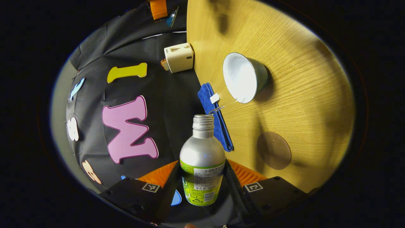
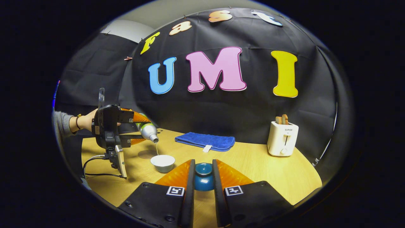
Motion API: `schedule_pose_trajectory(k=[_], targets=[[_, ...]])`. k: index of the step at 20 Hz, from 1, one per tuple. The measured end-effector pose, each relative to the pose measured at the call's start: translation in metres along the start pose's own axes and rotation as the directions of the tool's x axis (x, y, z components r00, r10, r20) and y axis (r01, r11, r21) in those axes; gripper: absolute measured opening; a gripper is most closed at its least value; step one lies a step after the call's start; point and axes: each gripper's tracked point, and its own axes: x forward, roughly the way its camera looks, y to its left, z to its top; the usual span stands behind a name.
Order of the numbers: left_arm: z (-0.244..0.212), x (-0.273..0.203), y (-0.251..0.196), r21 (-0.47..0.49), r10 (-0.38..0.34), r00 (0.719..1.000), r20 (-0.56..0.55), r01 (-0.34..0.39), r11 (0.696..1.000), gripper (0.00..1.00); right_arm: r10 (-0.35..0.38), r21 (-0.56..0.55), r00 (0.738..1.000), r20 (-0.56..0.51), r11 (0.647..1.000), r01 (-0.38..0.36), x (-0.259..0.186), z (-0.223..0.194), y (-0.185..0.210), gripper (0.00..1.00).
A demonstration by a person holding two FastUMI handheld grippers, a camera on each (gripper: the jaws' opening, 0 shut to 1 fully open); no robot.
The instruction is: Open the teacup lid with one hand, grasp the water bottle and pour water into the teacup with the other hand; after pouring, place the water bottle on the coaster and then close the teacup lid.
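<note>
Tabletop: wood, carries everything.
Water bottle: metal, smooth, I judge slippery and lightening as it empties. My left hand-held gripper clamped on labelled lower body, good spot. Long axis tipped, neck aimed down at teacup, thin stream falling in.
Teacup: open, looks thin-walled, fragile, near coaster.
Lid: small, glazed, likely slick. My right hand-held gripper pinches it by sides, off cup, above tabletop.

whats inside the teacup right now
A thin stream from the water bottle falls into the open teacup. Its pale inside shows; the water level cannot be made out.
</note>
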Motion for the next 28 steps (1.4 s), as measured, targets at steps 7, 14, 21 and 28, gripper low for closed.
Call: schedule_pose_trajectory(k=[7,14,21,28], targets=[[0.010,-0.002,0.009,0.090,0.024,1.000,0.018,-0.026,0.996,0.83,0.002,0.001,1.000,0.003,1.000,-0.002,-0.001,0.000,0.002,0.31],[0.012,0.003,0.020,0.170,0.021,1.000,0.015,-0.023,0.985,0.82,-0.004,0.010,1.000,0.001,1.000,0.004,0.000,-0.004,-0.002,0.31],[0.017,0.002,0.040,0.309,0.070,0.996,0.048,-0.082,0.948,0.82,0.004,0.014,1.000,0.013,1.000,-0.004,-0.002,-0.004,-0.001,0.32],[0.017,0.003,0.053,0.429,0.081,0.995,0.056,-0.097,0.898,0.82,-0.008,0.024,1.000,0.024,1.000,0.008,-0.003,-0.003,-0.007,0.31]])
